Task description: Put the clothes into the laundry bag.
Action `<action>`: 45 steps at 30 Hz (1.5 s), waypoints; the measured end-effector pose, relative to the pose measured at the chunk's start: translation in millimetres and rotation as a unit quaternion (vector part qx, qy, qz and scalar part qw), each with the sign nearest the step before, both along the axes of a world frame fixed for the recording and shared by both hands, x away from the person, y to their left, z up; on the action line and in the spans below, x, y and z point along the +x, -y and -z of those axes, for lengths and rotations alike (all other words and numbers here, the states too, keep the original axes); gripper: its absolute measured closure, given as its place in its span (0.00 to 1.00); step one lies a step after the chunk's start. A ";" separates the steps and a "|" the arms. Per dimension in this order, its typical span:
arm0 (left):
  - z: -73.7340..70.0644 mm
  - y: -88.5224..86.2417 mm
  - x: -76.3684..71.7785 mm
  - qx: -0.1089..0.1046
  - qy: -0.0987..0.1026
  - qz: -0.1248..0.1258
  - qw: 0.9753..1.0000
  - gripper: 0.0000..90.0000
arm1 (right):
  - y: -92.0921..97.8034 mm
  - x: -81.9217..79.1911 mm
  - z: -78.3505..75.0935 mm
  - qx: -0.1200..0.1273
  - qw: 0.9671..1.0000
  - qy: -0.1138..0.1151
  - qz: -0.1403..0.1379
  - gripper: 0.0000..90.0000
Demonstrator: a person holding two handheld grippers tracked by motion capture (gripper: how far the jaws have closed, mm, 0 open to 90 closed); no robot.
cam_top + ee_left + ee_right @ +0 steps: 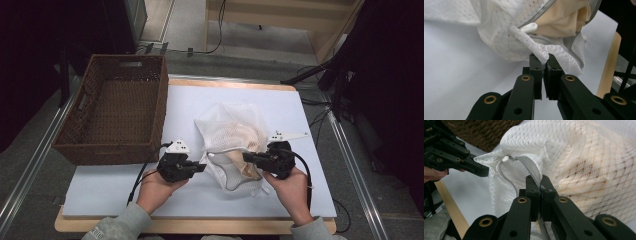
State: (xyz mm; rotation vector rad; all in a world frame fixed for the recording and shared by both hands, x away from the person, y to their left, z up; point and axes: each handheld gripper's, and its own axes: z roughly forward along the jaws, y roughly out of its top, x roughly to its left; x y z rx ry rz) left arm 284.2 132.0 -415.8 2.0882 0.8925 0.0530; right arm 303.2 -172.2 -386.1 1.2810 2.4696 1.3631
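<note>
The white mesh laundry bag (231, 142) lies near the middle of the counter (300, 165), on its pale sheet, with a cream-coloured garment (245, 150) inside it showing through the netting and at the open mouth, which faces six o'clock toward the person. A brown wicker basket (117, 112) stands at about ten o'clock from the bag, well apart from it. The left hand-held gripper (199, 167) sits at the bag's eight o'clock, its jaws pressed together on a twisted fold of the white mesh edge (541, 51) just beside the white zipper pull (530, 27). The right hand-held gripper (247, 157) comes in from four o'clock, and its jaws are clamped on the grey zipper tape (532, 170) at the rim of the opening. Judging from these holds, the step in hand is working the bag's mouth: both sides of the opening are pinned, either to spread it wider so the garment can be reached or to steady it for the zipper; which of the two I cannot tell. The next move calls for keeping both clamps firm while drawing the hand-held grippers apart, left toward nine o'clock and right toward three, evenly, so that the thin mesh does not slip out of the jaws or bunch over the garment. If the zipper is the aim instead, one hand-held gripper would have to let go and retake the small pull, a fiddly target lying close against the mesh.
</note>
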 end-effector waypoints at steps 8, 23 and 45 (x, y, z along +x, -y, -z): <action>6.5 -14.0 -6.0 0.008 -0.011 -0.023 1.000 0.96 | -13.7 3.1 2.1 -0.006 1.000 -0.001 -0.019 0.98; 19.6 -30.8 -8.1 0.012 -0.045 -0.045 0.998 0.92 | -37.6 6.9 8.7 -0.016 0.998 -0.006 -0.058 0.98; 15.6 -19.6 26.9 0.048 -0.031 -0.052 0.997 0.69 | -54.7 4.2 10.5 -0.023 0.997 -0.011 -0.070 0.98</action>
